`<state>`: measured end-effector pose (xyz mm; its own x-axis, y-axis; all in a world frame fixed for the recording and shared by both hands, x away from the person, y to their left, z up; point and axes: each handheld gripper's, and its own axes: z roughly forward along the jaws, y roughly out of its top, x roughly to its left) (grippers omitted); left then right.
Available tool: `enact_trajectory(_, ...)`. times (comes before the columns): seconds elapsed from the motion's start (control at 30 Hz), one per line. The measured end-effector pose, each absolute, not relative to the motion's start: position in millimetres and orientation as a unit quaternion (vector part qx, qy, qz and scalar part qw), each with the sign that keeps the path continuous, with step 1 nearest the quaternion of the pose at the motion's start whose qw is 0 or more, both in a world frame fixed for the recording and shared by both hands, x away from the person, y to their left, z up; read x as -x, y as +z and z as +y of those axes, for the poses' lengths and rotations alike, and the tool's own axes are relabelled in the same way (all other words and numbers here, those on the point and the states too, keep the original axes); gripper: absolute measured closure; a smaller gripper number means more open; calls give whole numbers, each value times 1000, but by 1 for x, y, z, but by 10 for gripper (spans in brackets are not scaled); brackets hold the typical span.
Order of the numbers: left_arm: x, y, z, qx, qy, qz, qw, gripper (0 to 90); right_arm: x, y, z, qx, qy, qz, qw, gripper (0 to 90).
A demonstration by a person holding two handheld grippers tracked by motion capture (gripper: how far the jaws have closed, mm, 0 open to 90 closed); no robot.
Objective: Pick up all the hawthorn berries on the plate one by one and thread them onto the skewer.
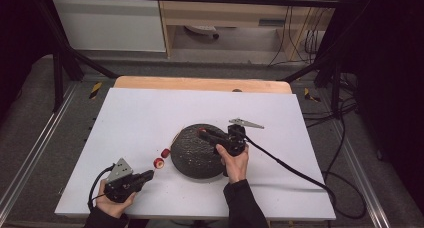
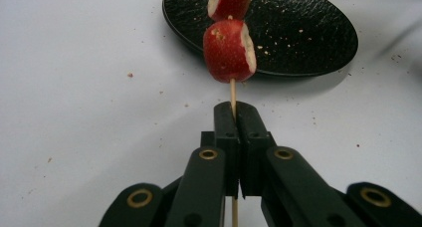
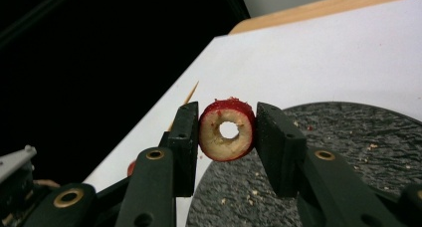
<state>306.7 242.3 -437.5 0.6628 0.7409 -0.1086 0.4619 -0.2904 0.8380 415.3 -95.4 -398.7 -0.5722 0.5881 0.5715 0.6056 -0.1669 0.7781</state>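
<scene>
two fruit pieces on clamped skewer

1. Legible text, labels, brands, numbers: none in any view.
2. Sign-like marking: yellow-and-black hazard tape, left of centre in the high view, on the floor rail; no wording.
3. Same striped tape, right of centre; no wording.

Cored red ring upright; 2 pieces skewered.
</scene>
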Motion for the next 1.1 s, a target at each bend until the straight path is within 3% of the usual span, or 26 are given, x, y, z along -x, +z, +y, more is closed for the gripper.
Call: enact_trajectory(1.1,-299,-437,214,-779,147,372,483,880,-421,-406,-91,490,-707,-510,-9,631)
